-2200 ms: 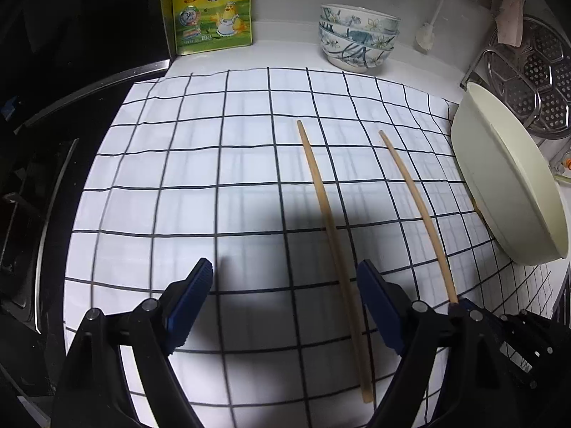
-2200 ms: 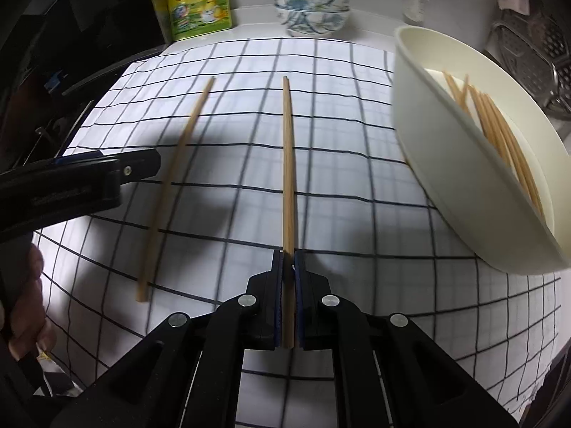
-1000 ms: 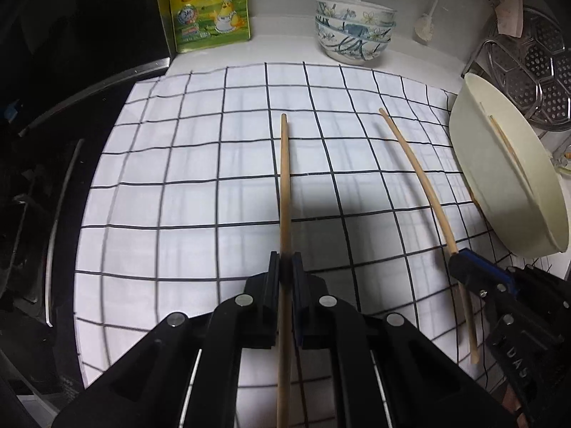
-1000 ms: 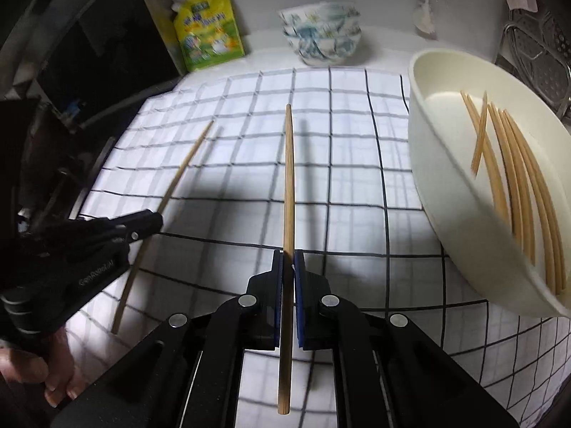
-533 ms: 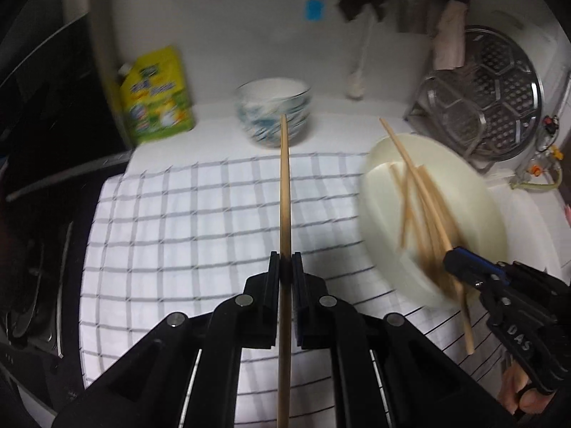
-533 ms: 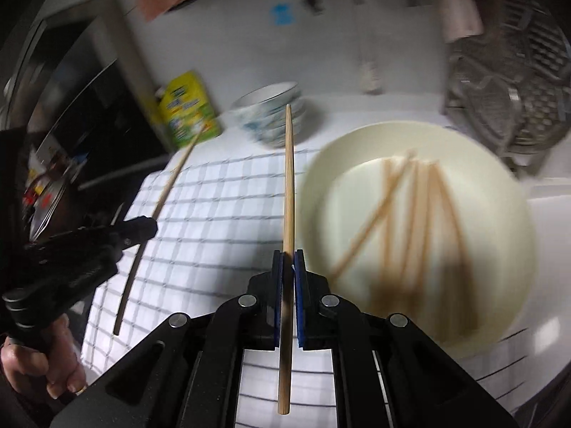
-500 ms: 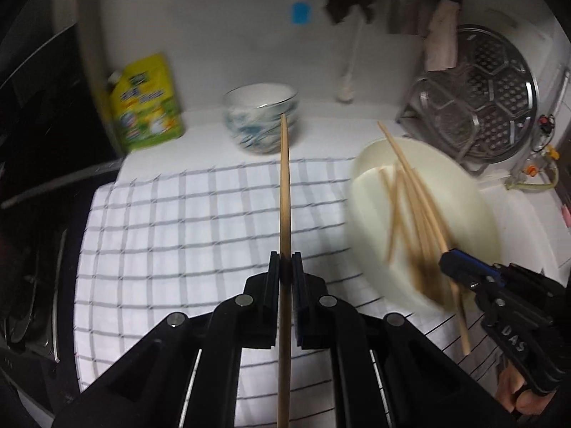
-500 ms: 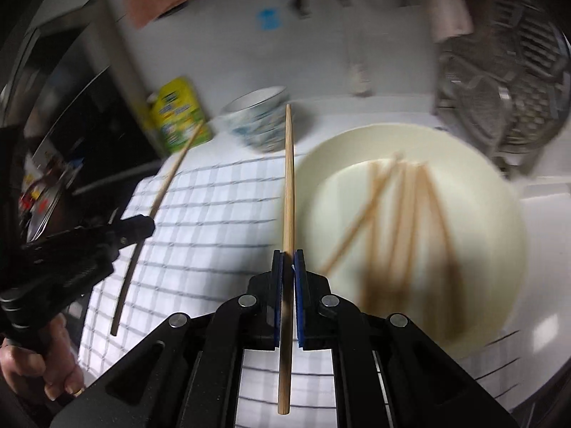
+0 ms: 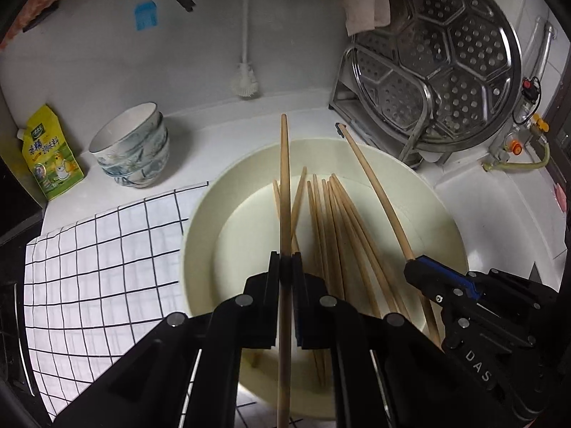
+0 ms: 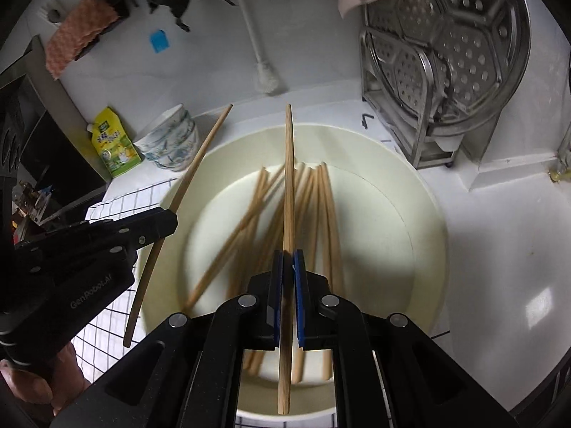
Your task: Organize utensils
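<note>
Dim indoor light, strong fisheye bending with dark corners, perhaps slight motion blur, countertop glare

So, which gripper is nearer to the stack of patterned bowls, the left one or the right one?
Left. The left gripper is over the cream basin's edge on the side facing the stack of patterned bowls; the right gripper is over the basin's opposite side, farther away.

White counter (image 9: 499, 214), cream basin (image 9: 200, 221) below the fingers, checked cloth (image 9: 100, 256) to their left, stacked bowls (image 9: 132, 149) and yellow pouch (image 9: 46, 157) beyond.
</note>
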Motion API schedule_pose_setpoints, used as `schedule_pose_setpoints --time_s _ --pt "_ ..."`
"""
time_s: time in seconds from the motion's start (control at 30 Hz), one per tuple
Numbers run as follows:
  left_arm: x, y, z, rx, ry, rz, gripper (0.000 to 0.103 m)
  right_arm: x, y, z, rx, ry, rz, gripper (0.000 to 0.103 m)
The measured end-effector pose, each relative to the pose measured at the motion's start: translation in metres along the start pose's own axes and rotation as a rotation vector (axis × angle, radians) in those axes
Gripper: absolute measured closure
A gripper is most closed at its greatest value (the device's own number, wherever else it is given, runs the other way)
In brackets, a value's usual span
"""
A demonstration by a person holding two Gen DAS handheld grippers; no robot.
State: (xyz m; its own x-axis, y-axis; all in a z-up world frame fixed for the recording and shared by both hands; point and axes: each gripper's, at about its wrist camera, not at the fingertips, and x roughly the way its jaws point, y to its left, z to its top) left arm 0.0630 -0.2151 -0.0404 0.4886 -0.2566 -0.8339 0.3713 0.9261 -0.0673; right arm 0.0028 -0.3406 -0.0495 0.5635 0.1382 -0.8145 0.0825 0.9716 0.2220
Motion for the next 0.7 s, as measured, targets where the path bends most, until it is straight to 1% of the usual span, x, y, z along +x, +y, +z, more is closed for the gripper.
schedule_pose_setpoints --time_s 0.23,0.27,0.3,0.33,0.37,0.4,0.43,0.53,0.57,0.63,0.7 --pt "0.017 -0.002 0.001 -0.025 0.040 0.028 0.094 0.012 -0.015 0.000 0.009 0.034 0.003 0.097" --pt "0.016 0.000 -0.001 -0.029 0.039 0.028 0.092 0.012 -0.016 0.000 0.013 0.033 0.001 0.091" --pt "0.015 0.000 -0.001 -0.032 0.040 0.030 0.086 0.011 -0.018 0.000 0.022 0.031 0.002 0.080" --pt "0.014 0.001 -0.002 -0.036 0.040 0.036 0.074 0.010 -0.019 -0.001 0.026 0.026 0.003 0.077" --pt "0.012 0.001 -0.002 -0.040 0.037 0.041 0.068 0.007 -0.019 -0.001 0.026 0.018 0.000 0.076" --pt "0.011 0.001 -0.003 -0.043 0.033 0.044 0.053 0.005 -0.019 -0.002 0.025 0.016 -0.003 0.076" --pt "0.007 0.002 -0.003 -0.049 0.022 0.052 0.041 0.004 -0.020 -0.002 0.025 0.013 -0.004 0.076" --pt "-0.003 0.004 -0.002 -0.058 0.005 0.061 0.040 -0.003 -0.018 -0.003 0.028 0.007 -0.004 0.074" --pt "-0.006 0.005 -0.002 -0.062 0.005 0.067 0.039 -0.005 -0.018 -0.003 0.028 0.003 -0.006 0.070" --pt "-0.011 0.007 -0.002 -0.074 0.004 0.079 0.029 -0.011 -0.016 -0.004 0.026 -0.006 -0.009 0.068" --pt "-0.018 0.011 -0.003 -0.089 -0.006 0.087 0.024 -0.016 -0.014 -0.004 0.020 -0.012 -0.012 0.068"
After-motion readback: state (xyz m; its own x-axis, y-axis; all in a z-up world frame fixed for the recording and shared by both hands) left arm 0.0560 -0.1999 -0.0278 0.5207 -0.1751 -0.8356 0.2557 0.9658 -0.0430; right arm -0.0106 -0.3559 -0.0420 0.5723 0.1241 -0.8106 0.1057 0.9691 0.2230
